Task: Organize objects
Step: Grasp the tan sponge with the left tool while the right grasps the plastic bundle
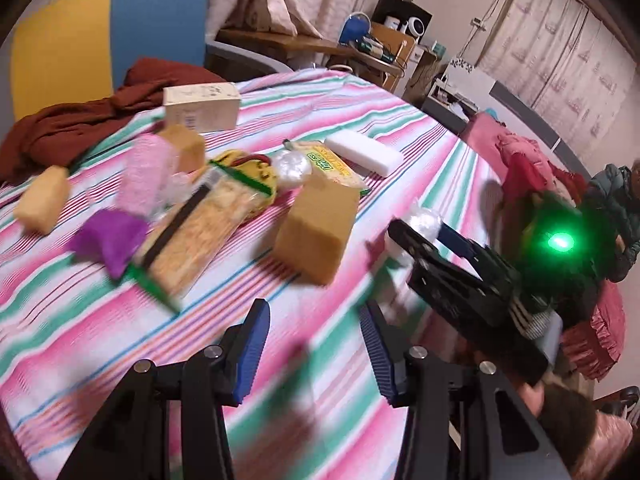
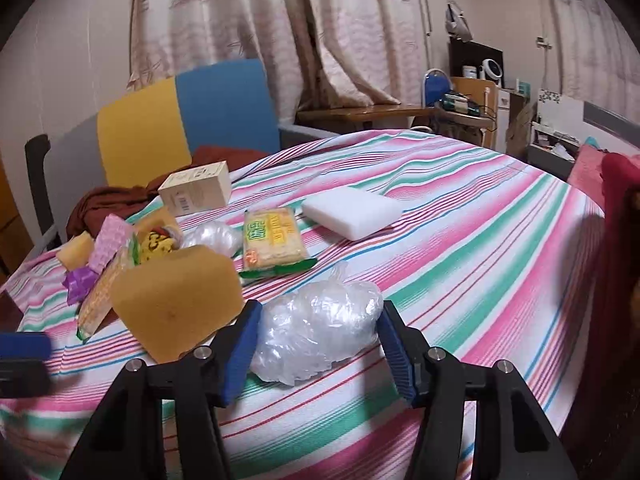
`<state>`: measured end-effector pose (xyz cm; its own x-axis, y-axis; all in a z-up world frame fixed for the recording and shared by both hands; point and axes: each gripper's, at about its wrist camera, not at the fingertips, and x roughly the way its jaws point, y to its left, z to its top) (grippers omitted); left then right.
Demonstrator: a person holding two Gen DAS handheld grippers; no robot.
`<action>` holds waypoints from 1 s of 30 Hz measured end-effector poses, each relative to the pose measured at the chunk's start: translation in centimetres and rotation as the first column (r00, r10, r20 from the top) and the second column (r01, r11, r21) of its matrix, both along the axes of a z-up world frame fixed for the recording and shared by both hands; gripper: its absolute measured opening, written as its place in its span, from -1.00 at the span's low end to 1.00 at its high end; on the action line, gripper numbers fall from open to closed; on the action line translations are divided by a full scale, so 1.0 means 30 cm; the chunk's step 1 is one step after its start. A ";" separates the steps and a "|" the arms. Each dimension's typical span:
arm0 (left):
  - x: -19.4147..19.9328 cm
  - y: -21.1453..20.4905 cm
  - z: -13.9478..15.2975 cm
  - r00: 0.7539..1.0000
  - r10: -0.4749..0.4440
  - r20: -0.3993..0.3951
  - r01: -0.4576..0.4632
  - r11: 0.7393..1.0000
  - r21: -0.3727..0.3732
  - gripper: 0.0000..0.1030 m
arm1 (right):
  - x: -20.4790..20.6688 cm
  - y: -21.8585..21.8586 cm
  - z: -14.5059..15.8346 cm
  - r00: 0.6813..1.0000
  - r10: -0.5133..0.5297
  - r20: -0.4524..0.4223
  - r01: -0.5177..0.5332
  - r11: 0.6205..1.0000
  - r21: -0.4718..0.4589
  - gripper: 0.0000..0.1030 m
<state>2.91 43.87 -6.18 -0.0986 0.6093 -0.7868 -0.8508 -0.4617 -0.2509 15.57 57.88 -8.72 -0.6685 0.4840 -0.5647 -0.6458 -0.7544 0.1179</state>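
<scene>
My right gripper (image 2: pixel 318 344) is open, its blue pads on either side of a crumpled clear plastic bag (image 2: pixel 316 332) lying on the striped cloth; whether the pads touch it I cannot tell. A large tan sponge (image 2: pixel 176 304) sits just left of it. My left gripper (image 1: pixel 314 348) is open and empty above bare cloth, with the tan sponge (image 1: pixel 318 232) ahead of it. The right gripper (image 1: pixel 424 236) shows in the left wrist view at the right, around the bag (image 1: pixel 424 218). A cracker packet (image 2: pixel 272 238) and a white foam block (image 2: pixel 352 212) lie further back.
A pile at the left holds a long cracker packet (image 1: pixel 192 236), purple wrapper (image 1: pixel 108 240), pink item (image 1: pixel 146 176), small sponges (image 1: pixel 42 200) and a cardboard box (image 1: pixel 202 106). Brown cloth (image 1: pixel 80 120) drapes the table edge by a yellow-blue chair (image 2: pixel 188 116). Red clothes (image 1: pixel 532 168) lie right.
</scene>
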 end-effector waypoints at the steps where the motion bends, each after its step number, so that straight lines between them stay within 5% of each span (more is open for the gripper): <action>1: -0.007 0.033 -0.014 1.000 -0.010 0.000 0.010 1.000 -0.009 -0.08 | -0.004 0.007 -0.006 1.000 0.001 0.003 -0.001 1.000 -0.011 0.15; 6: -0.039 0.136 -0.054 0.999 -0.030 -0.035 0.029 0.998 -0.051 -0.08 | 0.000 0.022 -0.015 1.000 0.006 -0.013 -0.007 0.999 -0.034 0.15; 17: -0.041 0.186 -0.066 0.993 -0.036 -0.109 0.034 0.999 -0.022 -0.07 | 0.001 0.032 -0.023 1.000 0.015 -0.019 -0.016 0.998 -0.055 0.16; 20: -0.060 0.177 -0.065 0.998 -0.033 -0.054 0.034 0.999 0.016 0.08 | 0.002 0.033 -0.024 1.000 0.015 -0.020 -0.016 0.998 -0.056 0.16; 23: -0.090 0.174 -0.062 1.000 -0.011 -0.019 0.012 0.999 0.048 0.60 | 0.002 0.034 -0.025 1.000 0.015 -0.018 -0.016 0.998 -0.056 0.16; 29: -0.082 0.243 -0.089 0.997 -0.039 -0.068 0.039 0.999 -0.003 0.60 | 0.002 0.036 -0.025 1.000 0.015 -0.017 -0.016 0.998 -0.056 0.16; 30: -0.079 0.245 -0.089 0.996 -0.051 -0.068 0.052 0.999 0.008 0.47 | 0.003 0.036 -0.025 1.000 0.016 -0.017 -0.017 0.998 -0.056 0.16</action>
<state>0.54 51.21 -8.84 -0.1193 0.6226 -0.7734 -0.8886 -0.4144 -0.1965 15.66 58.95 -9.46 -0.6856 0.4410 -0.5791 -0.6312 -0.7565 0.1712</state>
